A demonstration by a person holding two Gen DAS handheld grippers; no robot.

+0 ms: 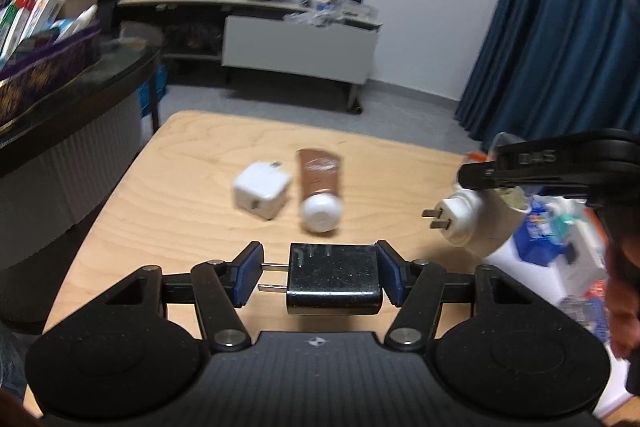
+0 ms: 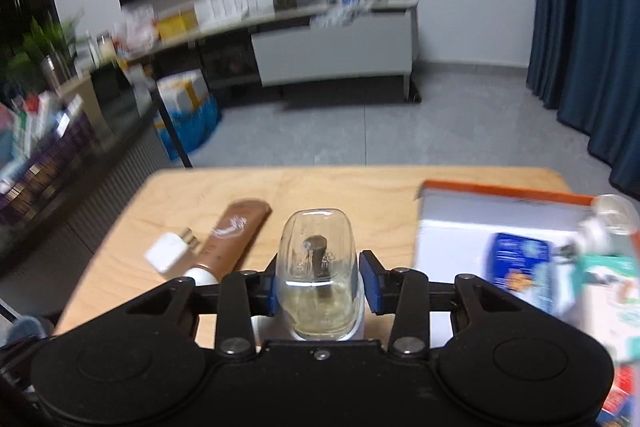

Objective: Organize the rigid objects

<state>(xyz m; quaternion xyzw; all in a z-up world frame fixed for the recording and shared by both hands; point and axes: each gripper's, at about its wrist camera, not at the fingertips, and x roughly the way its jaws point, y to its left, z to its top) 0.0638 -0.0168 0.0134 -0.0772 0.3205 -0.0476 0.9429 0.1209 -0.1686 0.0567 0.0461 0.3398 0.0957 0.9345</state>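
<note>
My left gripper [image 1: 318,277] is shut on a black plug adapter [image 1: 334,279], prongs pointing left, held above the wooden table [image 1: 180,187]. My right gripper [image 2: 322,285] is shut on a plug-in diffuser [image 2: 320,279] with a clear dome and yellowish liquid; the diffuser also shows in the left wrist view [image 1: 476,219], white with two prongs. A white charger [image 1: 262,189] and a brown tube with a white cap [image 1: 320,187] lie side by side mid-table; the charger [image 2: 168,253] and the tube [image 2: 228,239] show left of the right gripper.
A white box with an orange rim [image 2: 500,203] stands at the table's right and holds several packages, among them a blue one [image 2: 520,267]. A dark counter with a purple basket [image 1: 48,67] is to the left. A low cabinet [image 1: 300,47] stands behind.
</note>
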